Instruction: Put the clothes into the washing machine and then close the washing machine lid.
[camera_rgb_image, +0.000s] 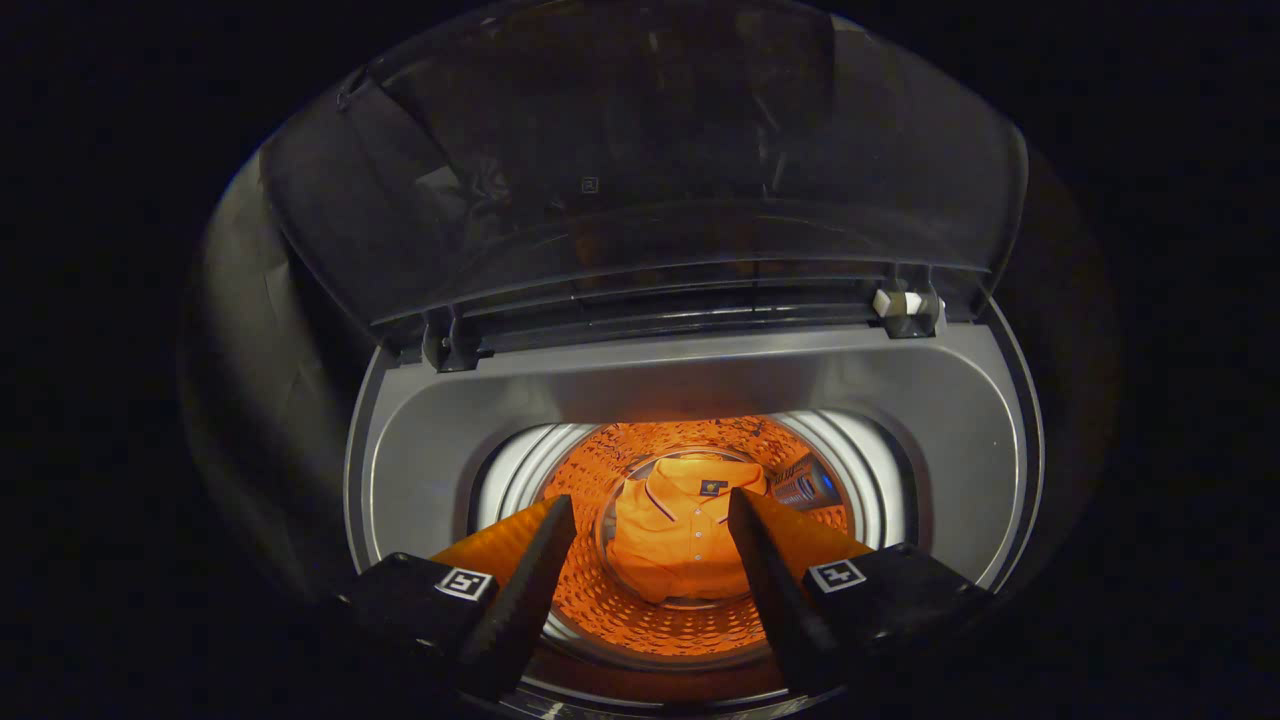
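The gripper (650, 540) hangs over the mouth of the washer (420, 440), its two fingers (530, 570) spread wide with nothing between them; they touch nothing. Beyond and below them, at the bottom of the drum (600, 470), lies the shirt (680, 530), collar up and roughly flat, seen through the gap between the fingertips. It looks orange, but a warm light fills the drum, so its true colour is hard to judge. Just beside the shirt, toward the drum's right wall, sits a darker object I cannot identify.

The lid (640, 170) stands raised on its hinges along the back edge of the washer's top, tilted away from the opening. Judging by this, the clothes part looks done and closing the lid remains; the empty, open gripper fits a hand that has nothing left to carry.

The fingers cover the drum's near sides and part of its front rim. The lid is dark and see-through with reflections, so what lies behind it is unclear, as are the washer's surroundings. The small pale piece (897, 302) by the right hinge is too small to name.
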